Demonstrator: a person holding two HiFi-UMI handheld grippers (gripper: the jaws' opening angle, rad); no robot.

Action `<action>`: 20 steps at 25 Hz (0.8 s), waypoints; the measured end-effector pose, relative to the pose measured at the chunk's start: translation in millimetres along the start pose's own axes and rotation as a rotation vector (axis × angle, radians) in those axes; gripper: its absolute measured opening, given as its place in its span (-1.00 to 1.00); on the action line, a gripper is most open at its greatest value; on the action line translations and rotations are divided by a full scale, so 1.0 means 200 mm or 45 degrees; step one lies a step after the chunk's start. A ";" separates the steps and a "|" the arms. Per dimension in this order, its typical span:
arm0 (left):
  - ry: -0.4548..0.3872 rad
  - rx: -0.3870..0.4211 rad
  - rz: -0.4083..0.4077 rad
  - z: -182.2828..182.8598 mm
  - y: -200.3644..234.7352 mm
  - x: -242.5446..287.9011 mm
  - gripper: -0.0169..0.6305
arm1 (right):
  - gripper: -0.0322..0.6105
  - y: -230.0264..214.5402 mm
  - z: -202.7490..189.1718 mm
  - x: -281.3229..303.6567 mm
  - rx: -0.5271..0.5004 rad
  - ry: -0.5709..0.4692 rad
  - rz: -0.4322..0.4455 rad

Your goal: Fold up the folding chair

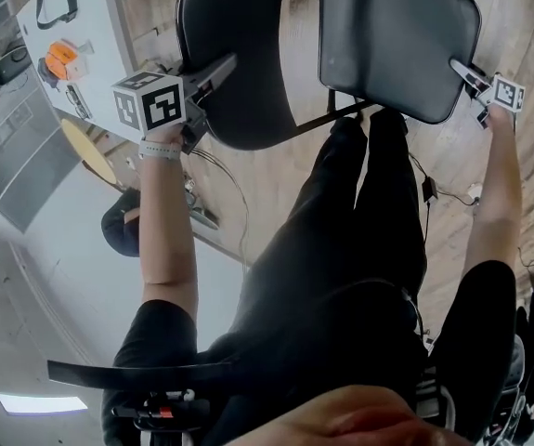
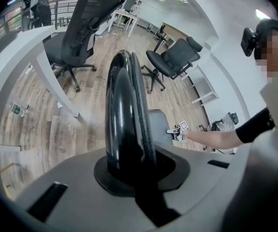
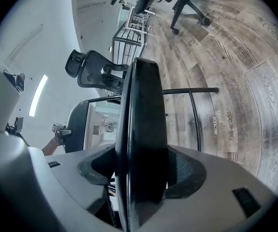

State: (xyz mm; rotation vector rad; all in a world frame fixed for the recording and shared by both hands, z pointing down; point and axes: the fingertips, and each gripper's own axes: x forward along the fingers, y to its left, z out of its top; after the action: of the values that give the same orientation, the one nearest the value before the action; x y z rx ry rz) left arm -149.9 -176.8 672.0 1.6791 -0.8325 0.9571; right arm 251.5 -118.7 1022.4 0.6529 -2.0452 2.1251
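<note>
The folding chair stands open in front of me. In the head view its rounded black backrest (image 1: 239,54) is at the upper left and its grey-black seat (image 1: 392,35) at the upper right. My left gripper (image 1: 220,68) is clamped over the backrest's left edge. In the left gripper view that edge (image 2: 126,110) fills the gap between the jaws of the left gripper (image 2: 129,163). My right gripper (image 1: 460,69) grips the seat's right corner. In the right gripper view the seat's edge (image 3: 143,129) runs up between the jaws of the right gripper (image 3: 141,178). The chair's thin black frame tube (image 3: 192,91) shows behind.
My own dark-trousered legs (image 1: 341,249) stand just below the chair. A white desk (image 1: 71,26) with an orange item (image 1: 62,60) is at the left. Black office chairs (image 2: 80,28) (image 2: 175,57) stand on the wooden floor beyond. A cable (image 1: 429,189) lies on the floor at the right.
</note>
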 end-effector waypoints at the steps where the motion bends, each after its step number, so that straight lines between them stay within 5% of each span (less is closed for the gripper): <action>1: -0.002 -0.004 0.007 0.00 -0.01 -0.01 -0.78 | 0.00 0.03 0.01 0.00 -0.006 -0.002 0.011; 5: -0.003 0.001 0.042 0.02 -0.04 -0.08 -0.78 | -0.03 0.24 0.02 0.05 0.033 0.000 0.185; 8: -0.002 -0.011 0.059 0.01 -0.05 -0.14 -0.78 | -0.05 0.25 0.01 0.00 -0.053 0.065 0.022; 10: -0.003 -0.005 0.073 0.02 -0.06 -0.18 -0.78 | -0.07 0.33 0.01 0.00 -0.072 0.080 0.025; 14: 0.005 0.008 0.078 0.03 -0.03 -0.29 -0.78 | -0.07 0.72 -0.02 0.10 0.010 0.069 0.353; 20: -0.001 0.001 0.064 0.02 0.13 -0.46 -0.78 | -0.16 1.08 -0.04 0.22 -0.011 0.117 0.461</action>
State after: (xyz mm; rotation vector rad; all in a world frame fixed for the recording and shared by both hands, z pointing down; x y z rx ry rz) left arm -212.8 -179.1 600.1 1.6665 -0.8789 0.9911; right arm 129.1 -136.7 838.8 0.1863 -2.2599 2.2752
